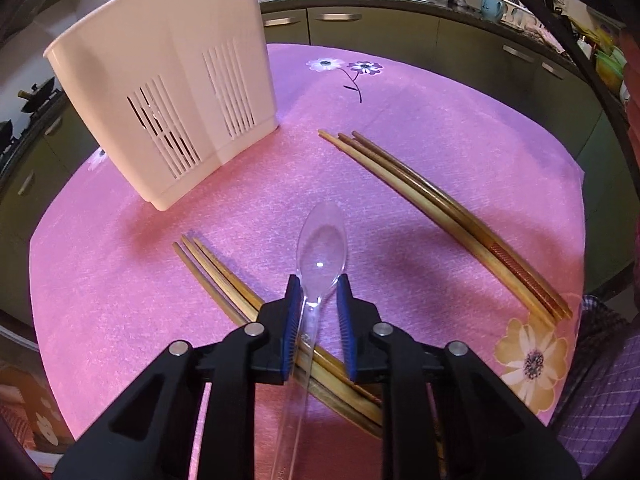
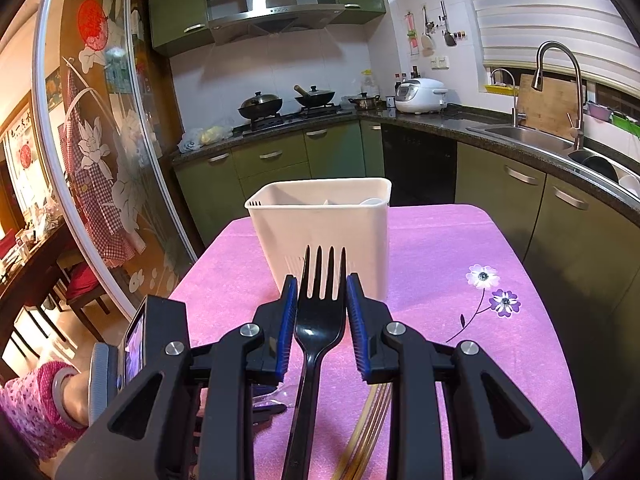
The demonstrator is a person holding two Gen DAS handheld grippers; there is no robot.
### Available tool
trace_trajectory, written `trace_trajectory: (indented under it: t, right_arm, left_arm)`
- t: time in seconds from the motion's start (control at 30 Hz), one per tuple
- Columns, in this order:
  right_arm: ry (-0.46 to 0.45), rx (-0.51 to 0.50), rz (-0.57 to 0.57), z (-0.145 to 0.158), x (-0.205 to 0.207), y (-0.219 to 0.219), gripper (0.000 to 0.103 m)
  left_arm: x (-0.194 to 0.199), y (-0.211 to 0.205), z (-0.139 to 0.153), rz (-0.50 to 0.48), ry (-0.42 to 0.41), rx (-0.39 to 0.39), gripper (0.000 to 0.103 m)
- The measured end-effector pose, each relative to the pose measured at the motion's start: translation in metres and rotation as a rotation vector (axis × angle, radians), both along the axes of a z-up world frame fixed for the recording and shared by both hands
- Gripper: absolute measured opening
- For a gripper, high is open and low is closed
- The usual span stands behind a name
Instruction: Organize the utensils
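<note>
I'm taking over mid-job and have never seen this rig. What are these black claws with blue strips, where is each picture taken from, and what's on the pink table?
No robot: a person holds two hand grippers, each with a fisheye camera looking along its fingers. The left view shows the left gripper, jaws apart, around a clear plastic spoon. The right view shows the right gripper, a black fork standing between its blue pads. On the pink tablecloth: a white utensil holder and two bundles of wooden chopsticks.
</note>
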State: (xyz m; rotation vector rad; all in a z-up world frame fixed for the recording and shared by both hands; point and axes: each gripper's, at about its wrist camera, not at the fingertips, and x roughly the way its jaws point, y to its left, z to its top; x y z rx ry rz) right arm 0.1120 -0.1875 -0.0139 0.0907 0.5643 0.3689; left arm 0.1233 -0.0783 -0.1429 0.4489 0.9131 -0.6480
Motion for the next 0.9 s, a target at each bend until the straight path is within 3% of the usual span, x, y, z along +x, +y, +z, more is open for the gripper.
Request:
trace_trajectory:
  t: [0.17,0.3,0.67,0.73,0.77,0.9]
  right_arm:
    - [-0.011,0.011,-0.006,0.002,-0.002,-0.003,0.025]
    - [-0.030,0.026,-0.015,0.007,-0.005,-0.009,0.025]
    - [-0.068,0.055,-0.014,0.020,-0.012,-0.017,0.025]
    - [-0.073,0.059,-0.015,0.021,-0.013,-0.020,0.025]
    - [-0.073,0.061,-0.016,0.022,-0.013,-0.021,0.025]
    - [-0.077,0.071,-0.022,0.023,-0.014,-0.028,0.025]
  left_arm:
    - [-0.006,0.000,0.006,0.038,-0.015,-0.027,0.017]
    - [-0.011,0.004,0.028,0.060,-0.049,-0.083,0.017]
    - [0.001,0.021,0.136,0.143,-0.172,-0.256,0.016]
    - [0.002,0.019,0.151,0.143,-0.181,-0.275,0.016]
    - [0.003,0.018,0.158,0.147,-0.191,-0.281,0.009]
    - [0.014,0.013,0.178,0.160,-0.209,-0.299,0.008]
